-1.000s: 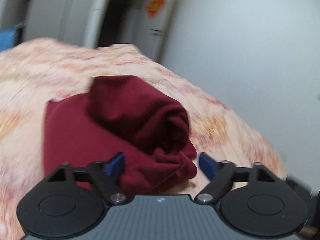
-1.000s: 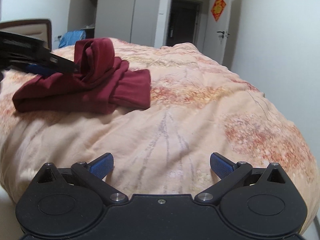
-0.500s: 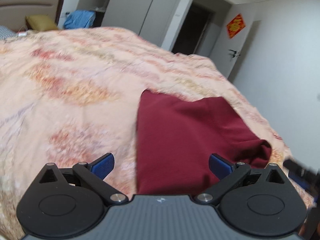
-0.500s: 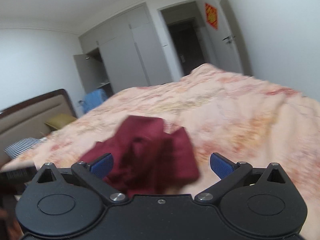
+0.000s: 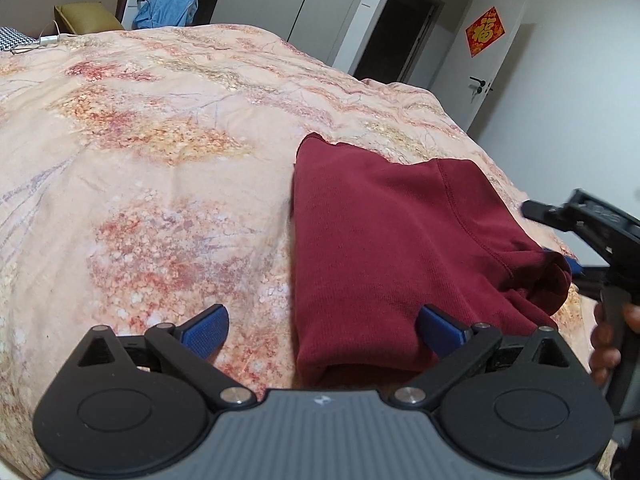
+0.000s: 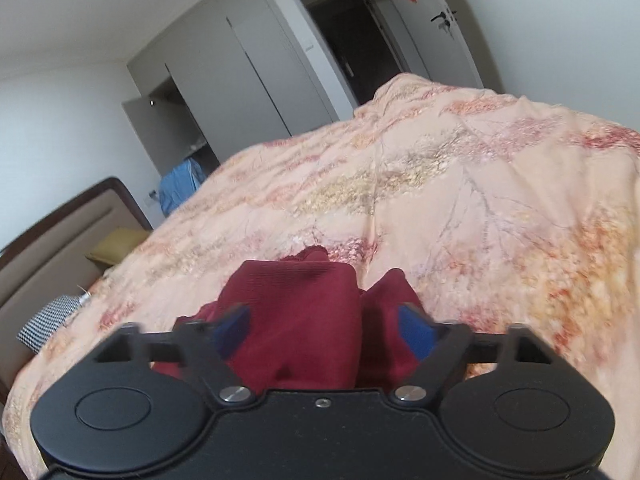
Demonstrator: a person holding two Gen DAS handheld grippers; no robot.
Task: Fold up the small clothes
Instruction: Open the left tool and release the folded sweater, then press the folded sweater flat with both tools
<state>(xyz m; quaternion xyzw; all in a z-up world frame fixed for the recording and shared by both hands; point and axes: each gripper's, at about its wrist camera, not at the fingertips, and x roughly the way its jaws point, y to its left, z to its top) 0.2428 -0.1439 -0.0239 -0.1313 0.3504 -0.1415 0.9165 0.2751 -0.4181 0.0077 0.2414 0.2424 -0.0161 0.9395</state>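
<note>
Our left claw (image 5: 322, 330) released over the folded dark-red knit garment (image 5: 384, 248), our right claw (image 6: 322, 330) spread around its bunched 3 o'clock edge, both on the peach floral-quilted bed (image 5: 160, 152).

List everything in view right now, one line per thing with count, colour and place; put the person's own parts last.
Garment: one, dark red, partly folded on the quilt's near right side.
Quilt: one, peach with a red and gold pattern, covering the bed.
Pillow: one, mustard yellow, at the headboard.
Checked cushion: one, black and white, by the headboard.
Blue cloth: one, heaped by the wardrobe.
Wardrobe: grey, one door open.
Door decoration: one, red and gold.
Left gripper: black, blue fingers open at the garment's near edge.
Right gripper: black, blue fingers either side of bunched cloth.
Hand: one, on the right gripper's handle.
</note>
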